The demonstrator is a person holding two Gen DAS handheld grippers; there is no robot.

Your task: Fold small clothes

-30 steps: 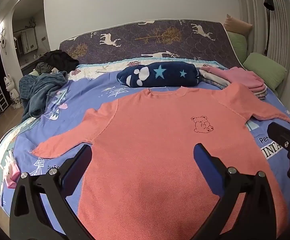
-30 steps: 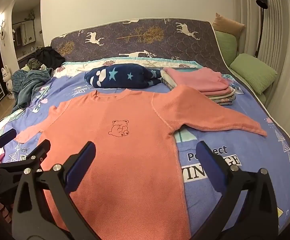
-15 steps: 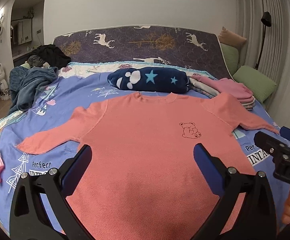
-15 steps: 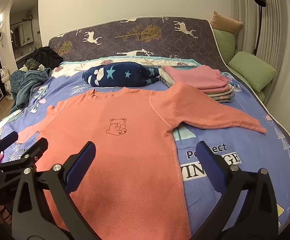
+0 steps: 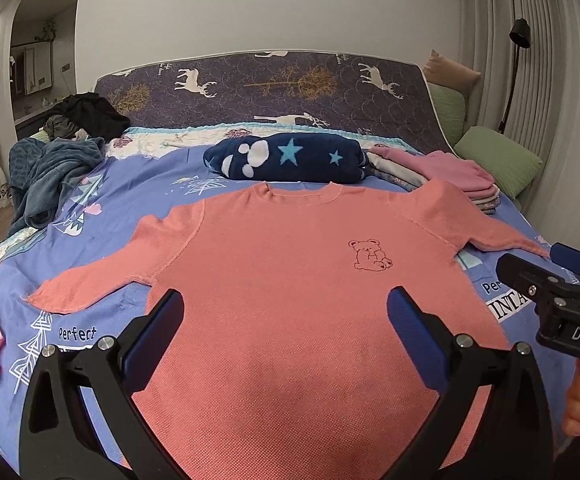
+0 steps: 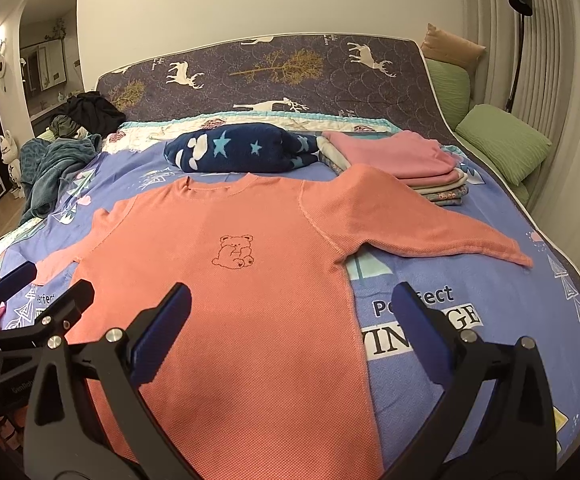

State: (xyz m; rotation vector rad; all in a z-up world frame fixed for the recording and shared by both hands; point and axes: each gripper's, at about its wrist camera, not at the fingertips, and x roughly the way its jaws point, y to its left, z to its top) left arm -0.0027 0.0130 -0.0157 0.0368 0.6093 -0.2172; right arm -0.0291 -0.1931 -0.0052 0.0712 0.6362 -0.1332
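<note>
I had the coral sweater (image 5: 290, 300) spread flat, face up, across the middle of the bed (image 6: 489, 300), its hem toward the near edge and both sleeves angled out. My left gripper (image 5: 286, 332) and right gripper (image 6: 290, 328) hung above the lower body with fingers spread wide, gripping nothing. The risk I saw: pinching the bedsheet along with the knit and dragging everything askew. The right sleeve (image 6: 429, 224) also lay just beside the folded pink stack (image 6: 401, 156) at the far right corner, so a careless sweep might topple it.
</note>
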